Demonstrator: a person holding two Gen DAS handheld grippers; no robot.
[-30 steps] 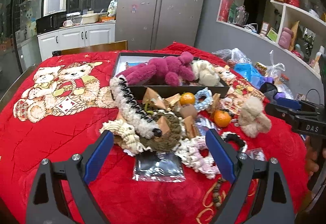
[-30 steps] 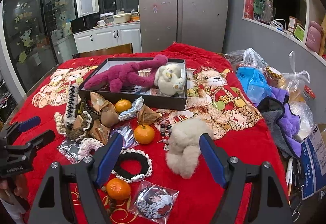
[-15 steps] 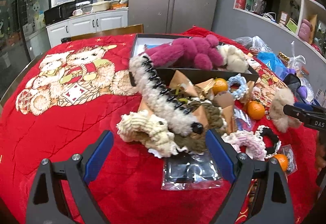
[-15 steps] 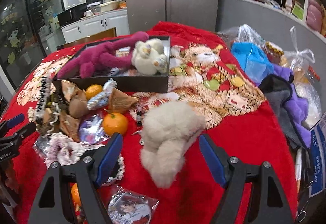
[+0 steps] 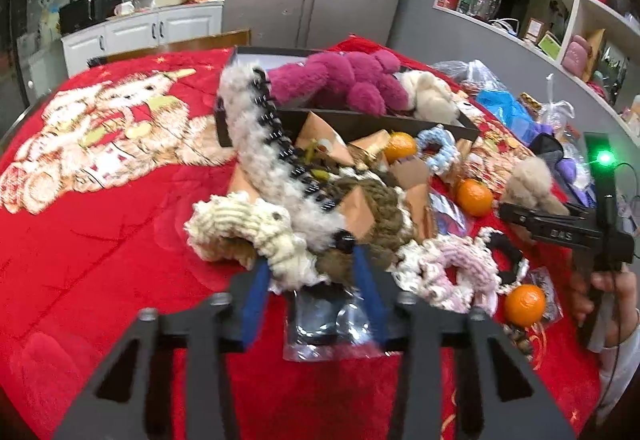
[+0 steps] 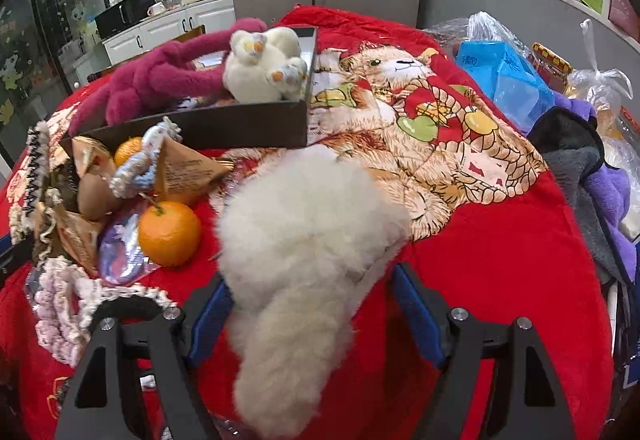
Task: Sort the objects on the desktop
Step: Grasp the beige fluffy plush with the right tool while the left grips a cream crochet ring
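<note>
Since the earlier frames, both hand-held grippers have been lowered toward the clutter on the red-blanketed surface (image 5: 100, 240), and the left hand-held gripper (image 5: 310, 292) has been narrowed from a wide spread. Its jaws are closing at this moment, and the near end of the cream knitted scrunchie (image 5: 256, 228) and the brown knitted piece (image 5: 380, 212) behind it are seen between the blue pads; whether the pads already press on them cannot be told. A fluffy hair claw with black teeth (image 5: 264, 144) is laid across this pile, up toward the dark box (image 5: 360, 122) in which the magenta plush toy (image 5: 340, 80) is kept.

The right hand-held gripper (image 6: 312, 316) is held wide open, with the beige fluffy pom-pom (image 6: 308, 240) placed between its fingers; the left pad seems to touch the fur, while the right pad is kept apart from it. A tangerine (image 6: 170, 232) is seen just beside the pom-pom, on its left.
</note>
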